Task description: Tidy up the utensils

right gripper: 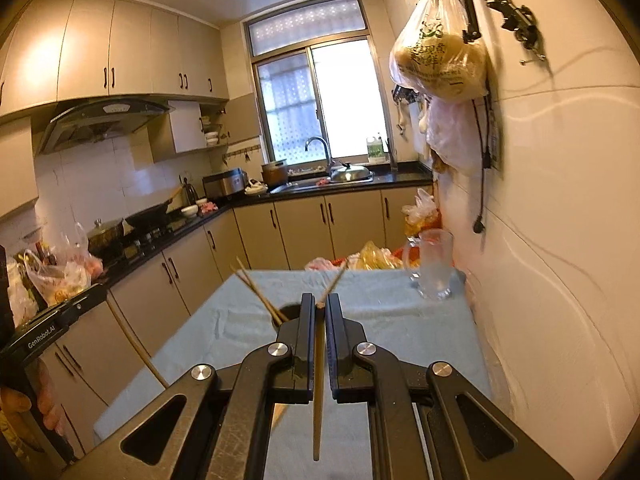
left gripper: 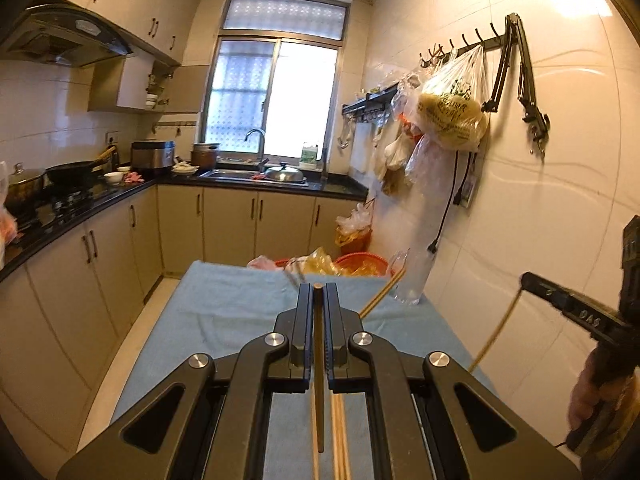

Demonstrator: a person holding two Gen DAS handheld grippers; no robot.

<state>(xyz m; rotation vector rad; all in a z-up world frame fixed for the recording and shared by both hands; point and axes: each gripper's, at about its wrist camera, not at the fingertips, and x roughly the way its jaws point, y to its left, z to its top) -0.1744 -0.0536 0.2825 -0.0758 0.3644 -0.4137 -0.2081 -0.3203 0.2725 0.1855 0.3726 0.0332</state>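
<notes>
Left gripper — clenched on a single chopstick, which runs lengthwise between the jaws with its blunt end at the fingertips and its thin end hanging back over the table. Gripping it near the thick end probably keeps the stick in line with the fingers, so it can be aimed tip-first into a holder.

Right gripper — likewise shut on one chopstick, held the same way above the table's blue cloth. In the left view the right gripper shows at the table's right edge, with a person's hand on its grip.

More loose chopsticks lie on the table beneath the left gripper; I judge they are waiting their turn.

Further along the table, a dark cup already stands with two chopsticks leaning out of it — probably the collection point. At the far right corner of the table, next to the wall, stands a clear glass mug; a chopstick slants beside it in the left view. Whether that one sits inside the mug I cannot tell.

Beyond the table: bags and a red basket.
</notes>
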